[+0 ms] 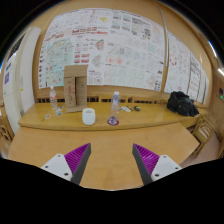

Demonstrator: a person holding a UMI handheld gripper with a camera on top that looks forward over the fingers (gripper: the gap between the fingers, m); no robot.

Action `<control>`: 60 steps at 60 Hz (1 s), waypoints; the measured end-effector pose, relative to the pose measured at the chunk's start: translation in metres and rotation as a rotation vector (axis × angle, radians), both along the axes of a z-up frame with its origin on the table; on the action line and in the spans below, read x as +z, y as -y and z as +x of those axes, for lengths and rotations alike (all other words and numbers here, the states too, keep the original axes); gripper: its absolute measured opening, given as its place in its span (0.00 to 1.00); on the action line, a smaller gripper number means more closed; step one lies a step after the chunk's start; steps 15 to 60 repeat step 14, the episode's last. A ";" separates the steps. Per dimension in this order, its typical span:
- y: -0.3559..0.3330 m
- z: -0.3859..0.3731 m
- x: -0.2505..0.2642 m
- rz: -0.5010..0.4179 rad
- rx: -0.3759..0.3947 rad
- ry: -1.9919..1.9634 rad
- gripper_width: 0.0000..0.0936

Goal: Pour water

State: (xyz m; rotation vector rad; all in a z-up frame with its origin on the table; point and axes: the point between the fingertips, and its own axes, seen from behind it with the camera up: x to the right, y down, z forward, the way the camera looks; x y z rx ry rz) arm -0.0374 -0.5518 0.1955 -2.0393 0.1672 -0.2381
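A clear water bottle (pixel 116 102) stands upright near the middle of a wooden table (pixel 120 135), well beyond my fingers. To its left sits a white cup (pixel 89 116). Another clear bottle (pixel 54 98) stands farther left, near a brown cardboard piece (pixel 75 91). My gripper (pixel 112 160) hovers over the near part of the table, open, with nothing between its purple pads (pixel 76 157).
A black bag (pixel 182 102) lies at the table's far right. A small dark item (pixel 113 122) rests just in front of the middle bottle. Posters cover the wall (pixel 110 45) behind the table. Chair backs show at both sides.
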 end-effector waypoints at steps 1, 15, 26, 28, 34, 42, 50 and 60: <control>0.005 0.001 0.002 0.002 -0.003 0.005 0.91; 0.034 0.004 0.024 0.030 -0.014 0.029 0.91; 0.034 0.004 0.024 0.030 -0.014 0.029 0.91; 0.034 0.004 0.024 0.030 -0.014 0.029 0.91; 0.034 0.004 0.024 0.030 -0.014 0.029 0.91; 0.034 0.004 0.024 0.030 -0.014 0.029 0.91; 0.034 0.004 0.024 0.030 -0.014 0.029 0.91; 0.034 0.004 0.024 0.030 -0.014 0.029 0.91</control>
